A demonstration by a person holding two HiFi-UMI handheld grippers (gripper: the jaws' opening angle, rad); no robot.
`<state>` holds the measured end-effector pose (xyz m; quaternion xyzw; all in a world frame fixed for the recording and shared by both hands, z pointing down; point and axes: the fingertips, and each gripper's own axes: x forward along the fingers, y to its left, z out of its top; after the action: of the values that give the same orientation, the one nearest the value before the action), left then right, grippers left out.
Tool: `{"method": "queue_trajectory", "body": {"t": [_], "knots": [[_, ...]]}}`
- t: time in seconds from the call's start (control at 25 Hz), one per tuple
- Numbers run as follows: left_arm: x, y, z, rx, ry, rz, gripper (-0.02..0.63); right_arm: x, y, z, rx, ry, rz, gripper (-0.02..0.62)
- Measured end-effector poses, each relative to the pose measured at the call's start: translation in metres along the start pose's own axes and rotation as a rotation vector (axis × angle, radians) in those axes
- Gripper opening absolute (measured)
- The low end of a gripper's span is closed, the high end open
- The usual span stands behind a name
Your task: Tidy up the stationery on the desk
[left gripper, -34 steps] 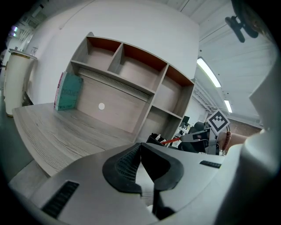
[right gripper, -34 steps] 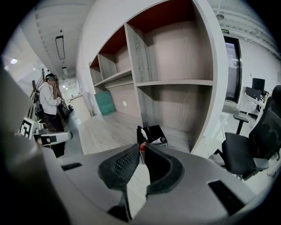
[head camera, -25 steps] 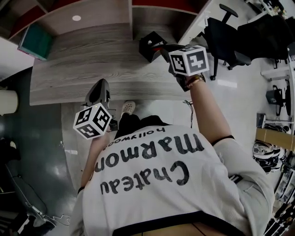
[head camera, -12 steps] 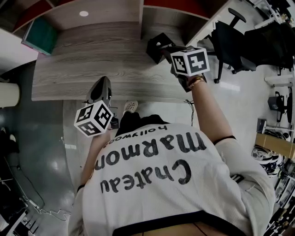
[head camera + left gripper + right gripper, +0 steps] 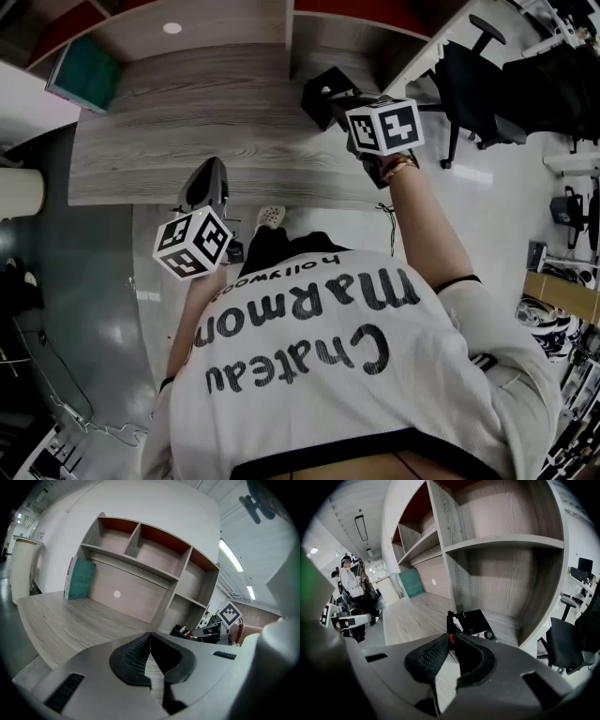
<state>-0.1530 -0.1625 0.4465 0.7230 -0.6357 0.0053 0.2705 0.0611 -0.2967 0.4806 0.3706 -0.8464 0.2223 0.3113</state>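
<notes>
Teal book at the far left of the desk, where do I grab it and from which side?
Probably the top edge, from above and in front, jaws across its thickness. The teal book stands nearly upright at the desk's far left, broad face outward, so only edges can be pinched; a gap shows under the shelf.

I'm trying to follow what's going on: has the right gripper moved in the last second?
Yes, slightly. In the head view the right gripper, jaws on a red item, has edged closer to the black tray on the desk.
</notes>
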Motion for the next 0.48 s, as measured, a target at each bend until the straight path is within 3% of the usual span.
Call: {"method": "queue_trajectory", "body": {"t": [0.48], "knots": [[0.0071,0.0027,0.0031,0.004,-0.006,-0.006,0.017,0.0109,-0.0047,0.001,0.082,-0.032,0.023,0.058]]}}
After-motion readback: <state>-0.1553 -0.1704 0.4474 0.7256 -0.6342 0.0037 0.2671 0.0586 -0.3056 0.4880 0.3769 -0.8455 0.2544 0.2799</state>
